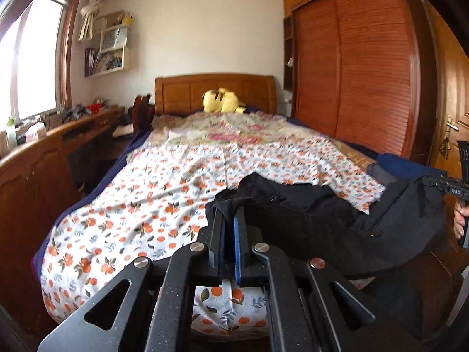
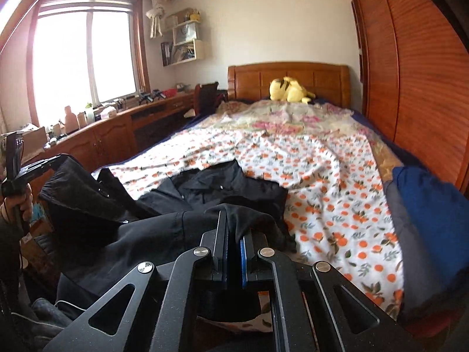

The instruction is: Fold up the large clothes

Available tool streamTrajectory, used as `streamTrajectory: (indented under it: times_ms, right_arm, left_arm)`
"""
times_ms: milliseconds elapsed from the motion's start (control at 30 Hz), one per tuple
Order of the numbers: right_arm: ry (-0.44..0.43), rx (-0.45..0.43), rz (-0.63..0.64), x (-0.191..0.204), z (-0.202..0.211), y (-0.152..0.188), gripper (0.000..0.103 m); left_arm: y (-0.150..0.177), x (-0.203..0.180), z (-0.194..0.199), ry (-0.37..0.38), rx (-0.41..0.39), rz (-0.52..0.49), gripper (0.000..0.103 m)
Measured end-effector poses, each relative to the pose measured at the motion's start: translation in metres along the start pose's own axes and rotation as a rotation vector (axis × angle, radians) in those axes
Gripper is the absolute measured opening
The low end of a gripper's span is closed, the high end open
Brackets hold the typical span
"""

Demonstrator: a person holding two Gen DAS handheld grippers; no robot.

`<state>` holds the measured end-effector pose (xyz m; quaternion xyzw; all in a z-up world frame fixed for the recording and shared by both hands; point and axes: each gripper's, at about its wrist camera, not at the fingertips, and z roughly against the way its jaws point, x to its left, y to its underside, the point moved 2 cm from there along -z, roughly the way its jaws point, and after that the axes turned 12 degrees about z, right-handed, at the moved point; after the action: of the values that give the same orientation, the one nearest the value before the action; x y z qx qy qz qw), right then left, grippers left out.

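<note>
Fingers (image 1: 227, 220) (image 2: 233, 220) pinch black shirt (image 2: 222, 187), stretched sideways, collar toward headboard (image 2: 288, 80).

The bed (image 2: 293, 70) is covered by an orange-fruit printed sheet (image 2: 337, 182); a floral blanket (image 2: 281, 123) is spread toward twelve o'clock, with a yellow plush toy (image 2: 288, 89) laid by the headboard. A black garment (image 2: 222, 193) is draped over the near edge at six o'clock; blue fabric (image 2: 425, 205) is heaped at three o'clock.
</note>
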<state>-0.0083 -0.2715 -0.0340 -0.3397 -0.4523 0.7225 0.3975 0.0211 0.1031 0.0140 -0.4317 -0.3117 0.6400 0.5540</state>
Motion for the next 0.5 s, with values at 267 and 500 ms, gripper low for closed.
streamTrajectory:
  times_ms: [267,500]
  right_arm:
    - [0.017,0.058,-0.038,-0.03,-0.105,-0.011,0.006]
    - [0.067,0.066,-0.034,-0.037,-0.176,-0.042,0.006]
  left_arm:
    - [0.005,0.015,-0.089,-0.068,0.074,-0.012,0.005]
    - [-0.015,0.021,-0.147,-0.074,0.093,-0.011,0.005]
